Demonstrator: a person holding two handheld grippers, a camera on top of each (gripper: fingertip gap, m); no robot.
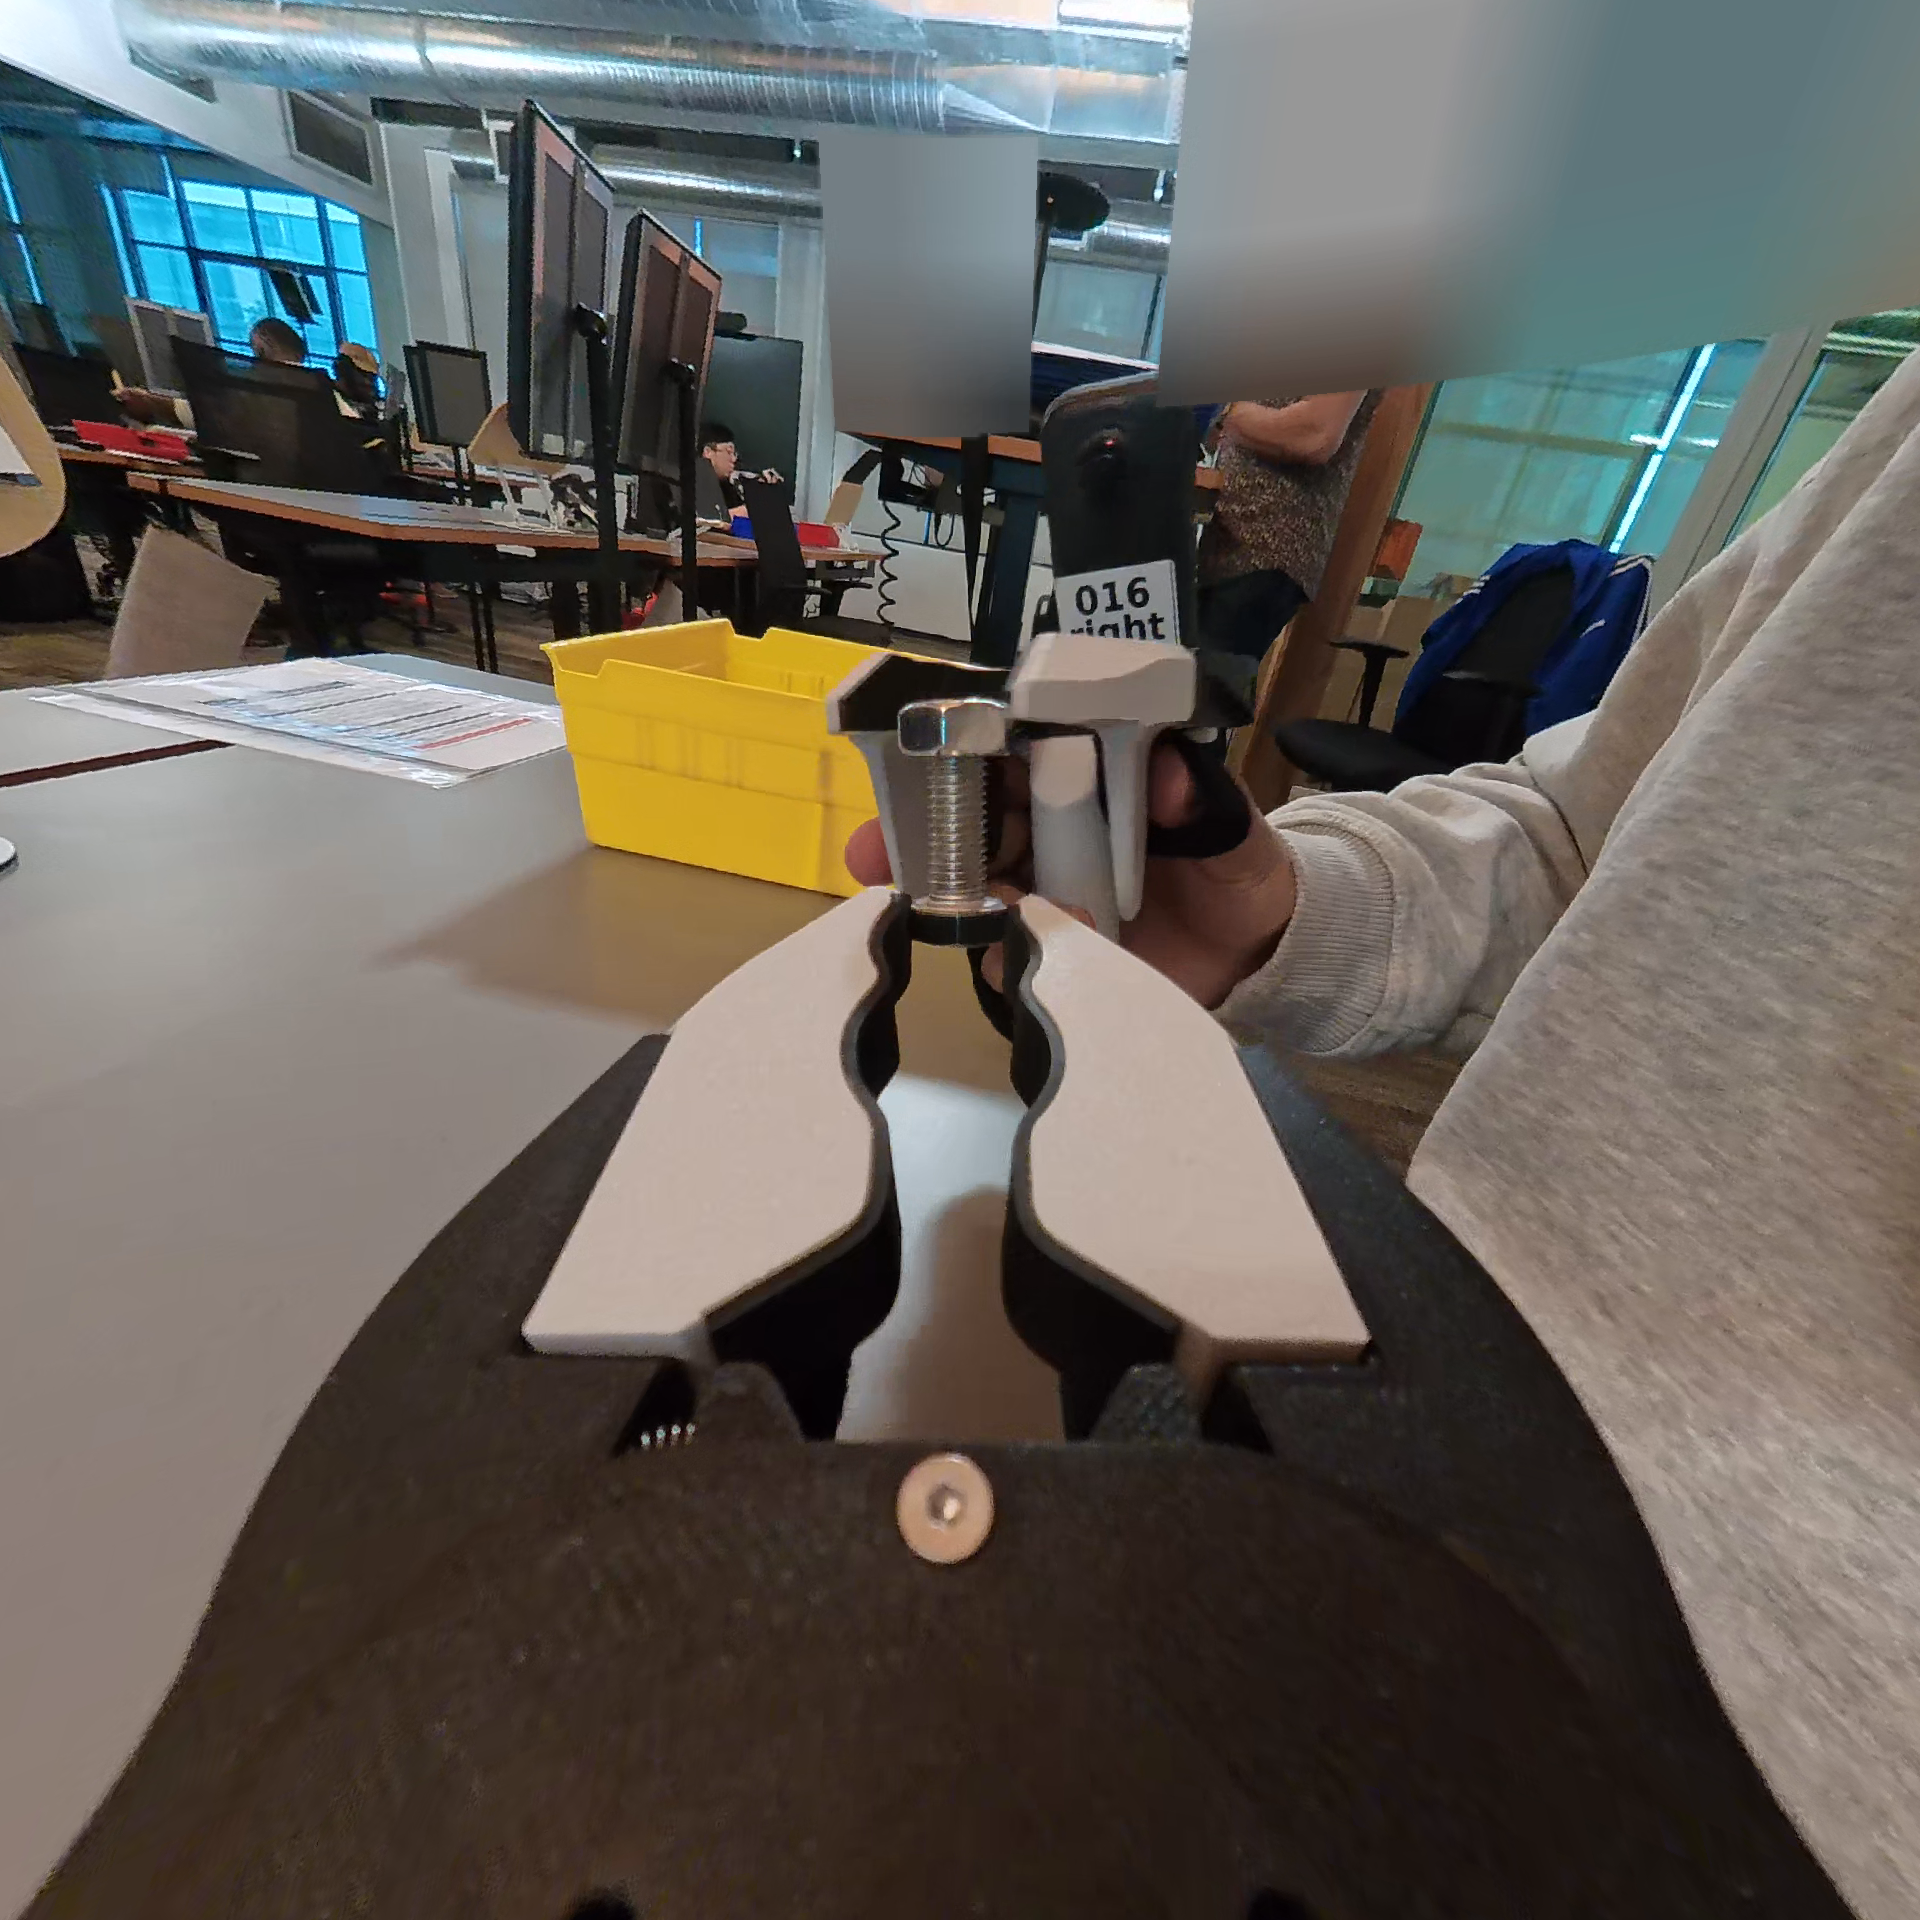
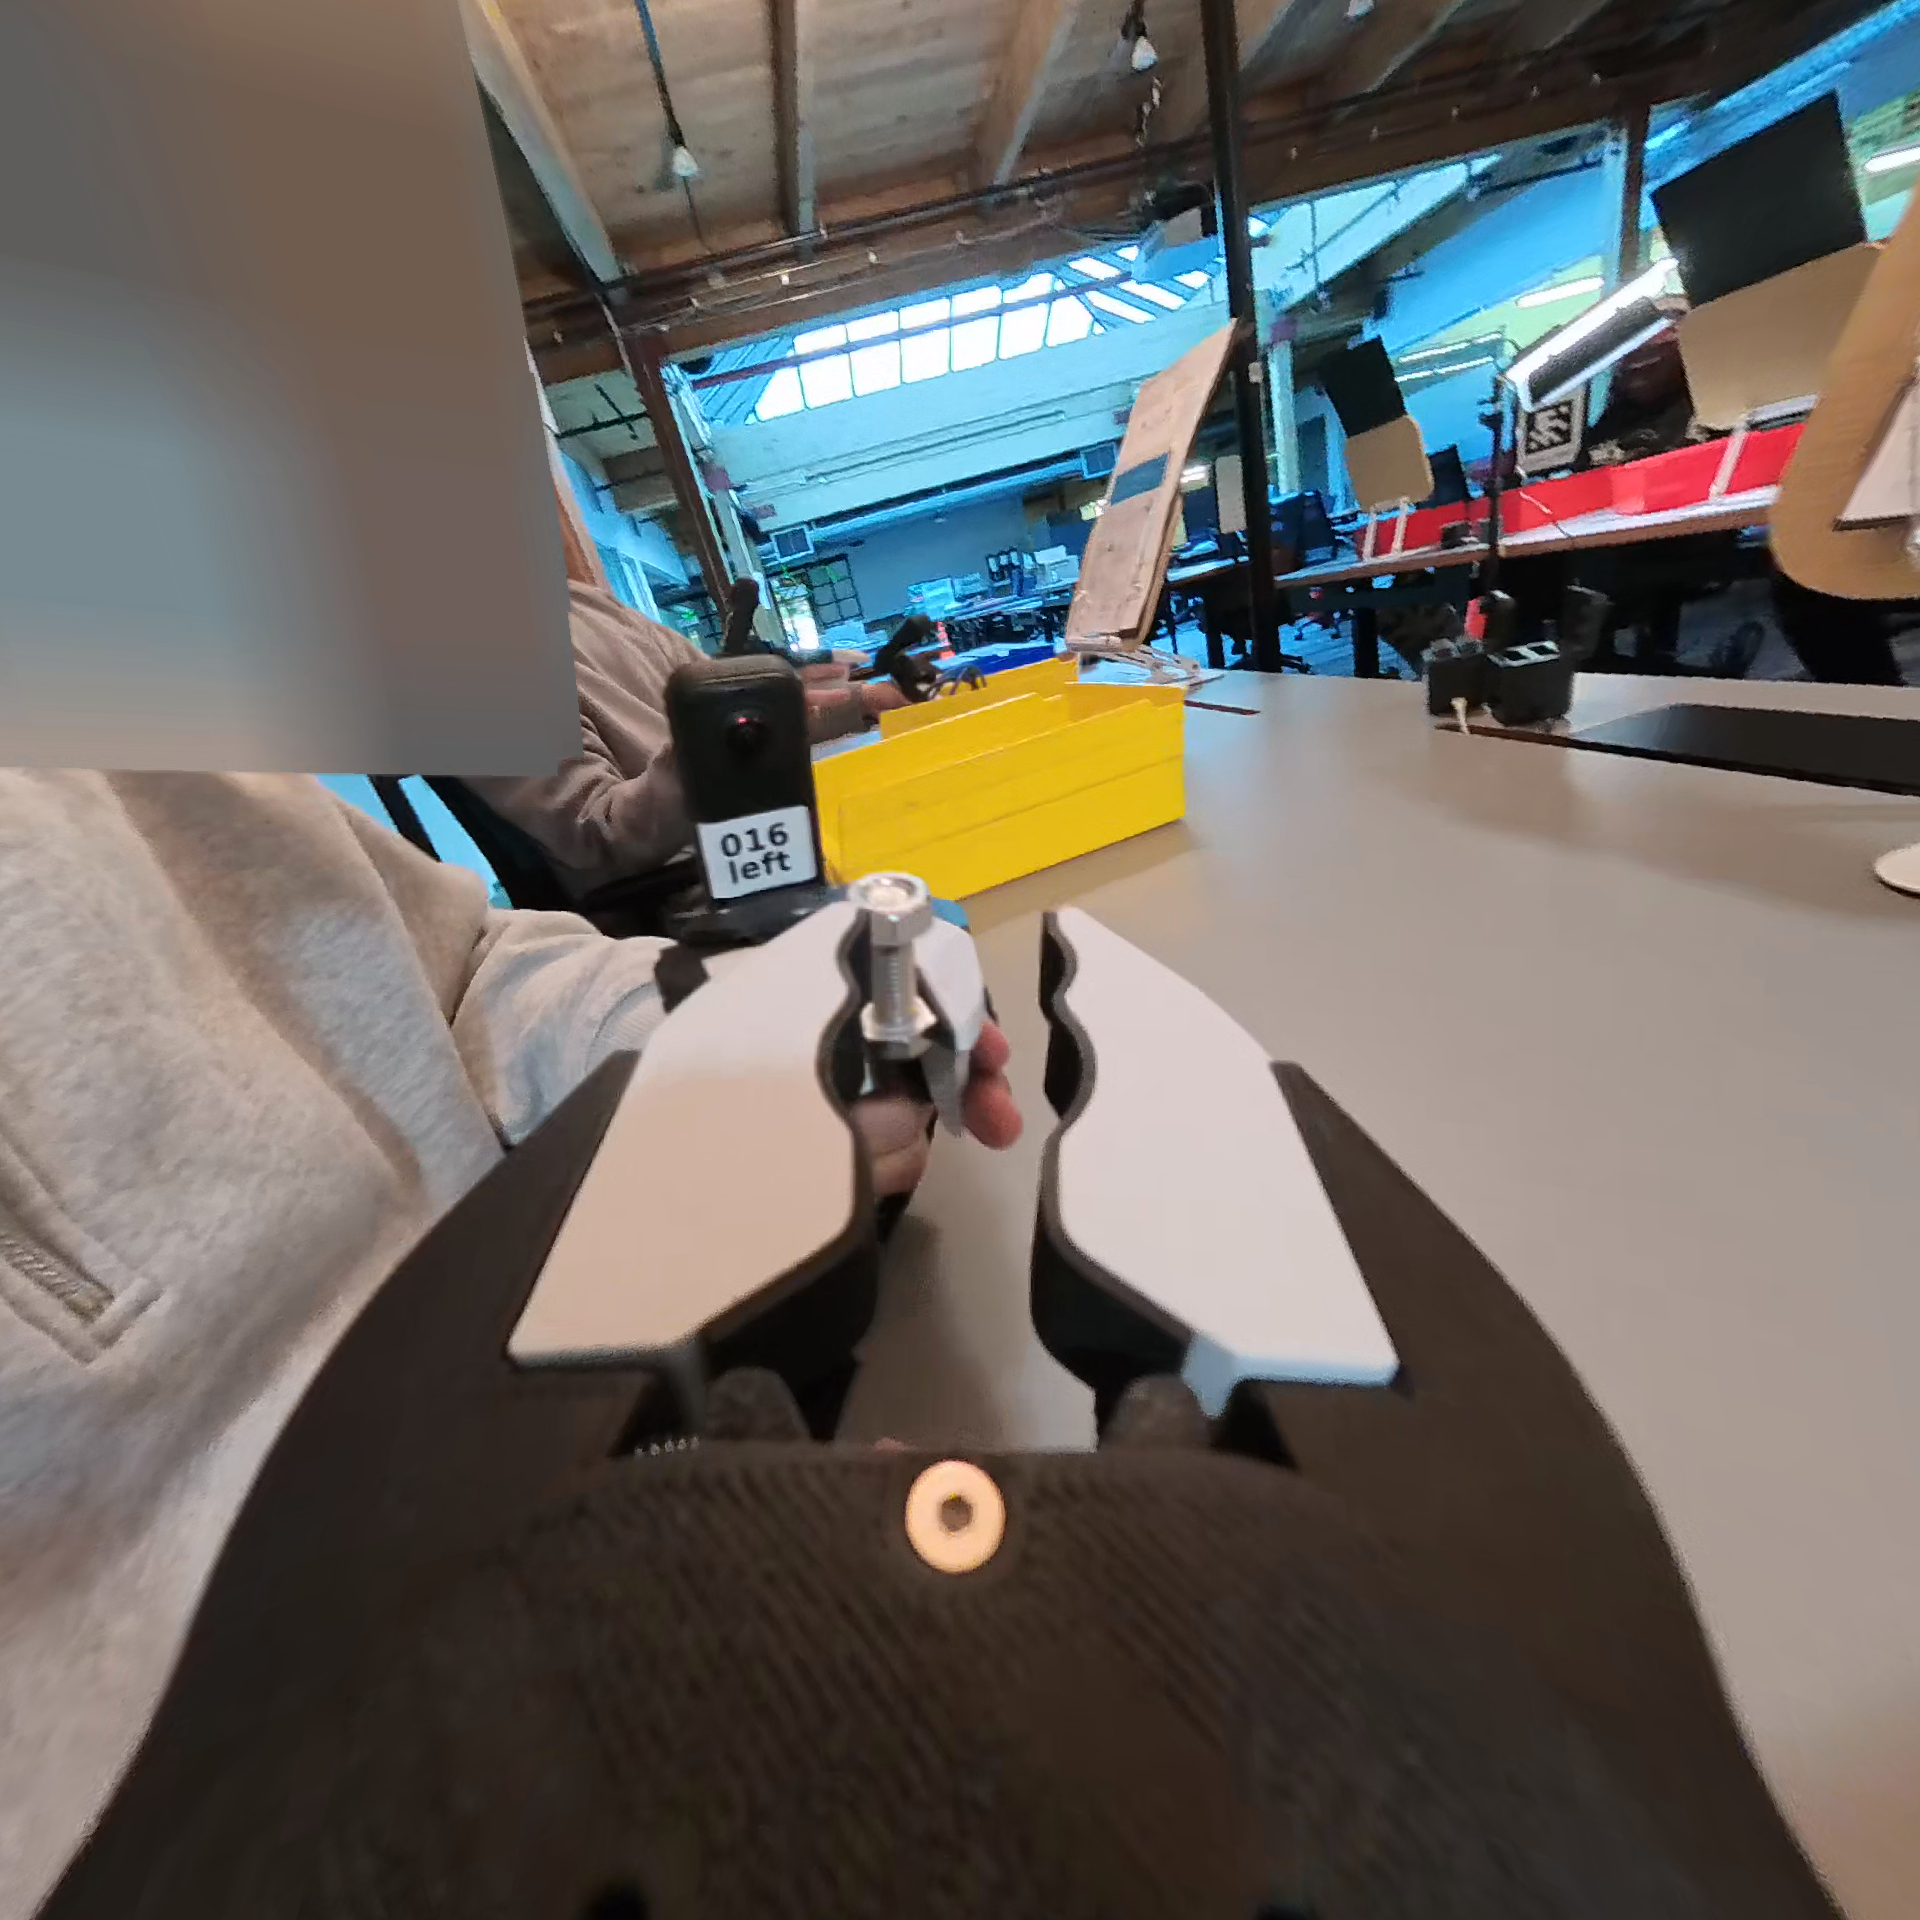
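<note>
Worktop (image 1: 260, 1039) layout, read left to right in the left wrist view: a sheet (image 1: 312, 707) in a clear sleeve lies flat at the far left. A yellow bin (image 1: 686, 727) stands behind and to the left of both tools, apart from them.

Left hand-held gripper (image 1: 956, 935): pressed together at the tips, pinching the lower end of the bolt (image 1: 943, 810). The grip sits on a dark part just under the nut (image 2: 896, 1029); what that part is cannot be told. The bolt is held clear above the worktop, over its near edge, in front of the person.

Bolt axis: upright, hex head on top, threaded shank running straight down into the left tips. The shank between head and nut is bare.

Right hand-held gripper (image 2: 951, 925): spread, holding nothing. It faces the left one. In the right wrist view the bolt stands just beside the inner face of this tool's left finger, off centre in the gap and well apart from its right finger. Contact with the left finger cannot be confirmed. In the left wrist view the head is level with the right tool's tips.

A hand (image 1: 1216, 883) and grey sleeve (image 1: 1558, 883) close the view at the right.

The left tool has the bolt; the right is merely near it.
</note>
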